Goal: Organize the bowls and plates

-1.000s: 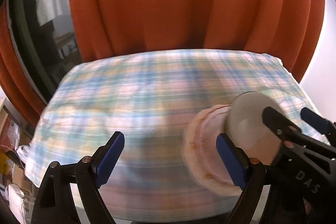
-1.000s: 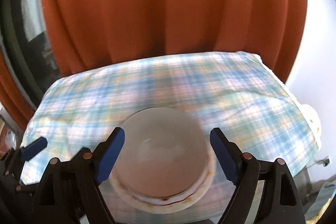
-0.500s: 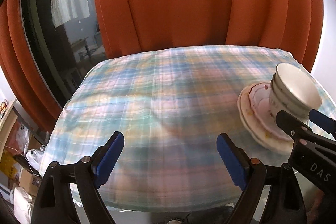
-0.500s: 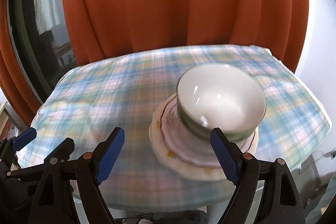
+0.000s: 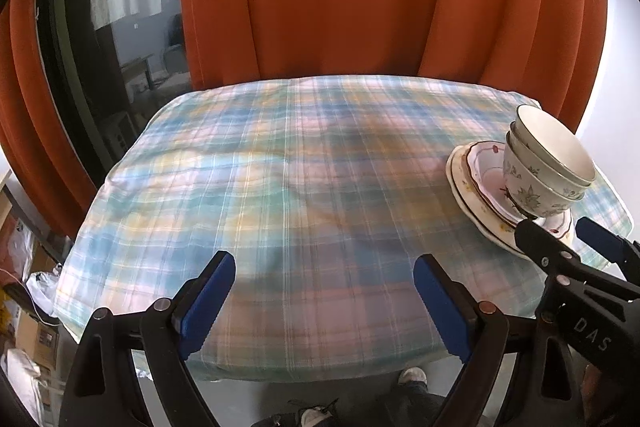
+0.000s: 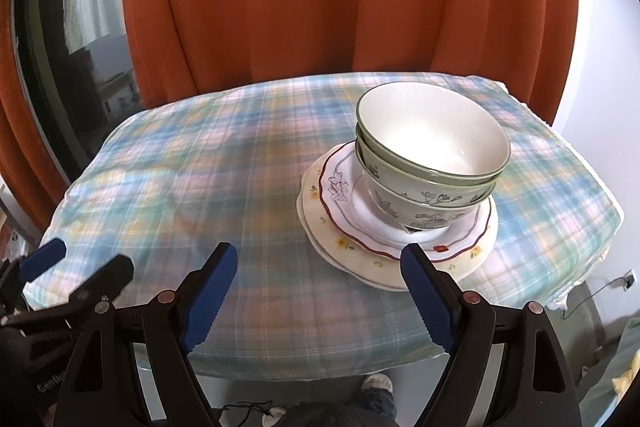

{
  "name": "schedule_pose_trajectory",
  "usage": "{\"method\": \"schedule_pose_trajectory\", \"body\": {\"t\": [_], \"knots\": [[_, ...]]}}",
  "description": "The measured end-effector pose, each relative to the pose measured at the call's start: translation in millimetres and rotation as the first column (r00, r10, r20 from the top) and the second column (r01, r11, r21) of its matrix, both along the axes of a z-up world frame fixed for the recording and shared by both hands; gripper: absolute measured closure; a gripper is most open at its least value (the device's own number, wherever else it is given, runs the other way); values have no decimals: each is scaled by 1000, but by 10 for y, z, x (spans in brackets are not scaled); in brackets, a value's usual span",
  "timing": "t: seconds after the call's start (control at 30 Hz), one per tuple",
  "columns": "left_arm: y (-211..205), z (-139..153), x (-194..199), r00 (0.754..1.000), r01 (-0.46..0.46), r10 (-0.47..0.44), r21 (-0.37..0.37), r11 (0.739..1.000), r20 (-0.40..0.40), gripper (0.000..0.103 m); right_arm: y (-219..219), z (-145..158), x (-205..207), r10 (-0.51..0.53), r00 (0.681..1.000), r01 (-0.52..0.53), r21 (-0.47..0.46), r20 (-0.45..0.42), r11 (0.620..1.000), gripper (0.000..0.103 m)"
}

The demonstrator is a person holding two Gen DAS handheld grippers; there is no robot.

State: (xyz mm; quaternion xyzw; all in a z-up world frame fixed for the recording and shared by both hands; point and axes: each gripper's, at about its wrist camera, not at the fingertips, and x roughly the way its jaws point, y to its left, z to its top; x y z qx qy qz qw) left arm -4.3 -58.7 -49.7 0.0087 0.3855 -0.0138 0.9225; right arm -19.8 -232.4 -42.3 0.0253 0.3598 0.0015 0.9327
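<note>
Both grippers hang over the near edge of the surface (image 5: 320, 187), which is draped in a pastel plaid tablecloth (image 6: 200, 167), with orange curtains (image 5: 360, 7) behind it. The left gripper (image 5: 324, 301) has its blue-padded fingers (image 5: 206, 303) spread wide with nothing between them but bare cloth. The right gripper (image 6: 320, 297) is spread just as wide and holds nothing either.

The crockery stands in one pile ahead of the right gripper, just beyond its right finger (image 6: 428, 301): two green-rimmed floral bowls (image 6: 432, 155) nested one in the other, sitting on a scalloped plate with a red edge (image 6: 344, 195), which rests on a larger cream plate (image 6: 320, 227) with small flowers. The bowls lean slightly rather than sitting level. From the left gripper, the same pile lies well off to the right, past its right finger (image 5: 440, 311), with the tips of the right gripper just in front of it.

A person's shoes (image 5: 412, 375) show on the floor below the surface edge.
</note>
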Motion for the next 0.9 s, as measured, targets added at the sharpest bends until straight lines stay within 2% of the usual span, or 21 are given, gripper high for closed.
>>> {"method": "schedule_pose_trajectory", "body": {"t": [0.3,0.47,0.9], "knots": [[-5,53,-23,1000,-6,6,-3,1000,23,7,-25,62,-70,-6,1000,6,2,18,1000,17],[-26,83,-23,999,-10,10,20,1000,36,4,-58,78,-72,-19,1000,19,4,19,1000,17],[-28,131,-67,998,-6,6,9,1000,57,3,-70,92,-95,-22,999,22,11,26,1000,16]]}}
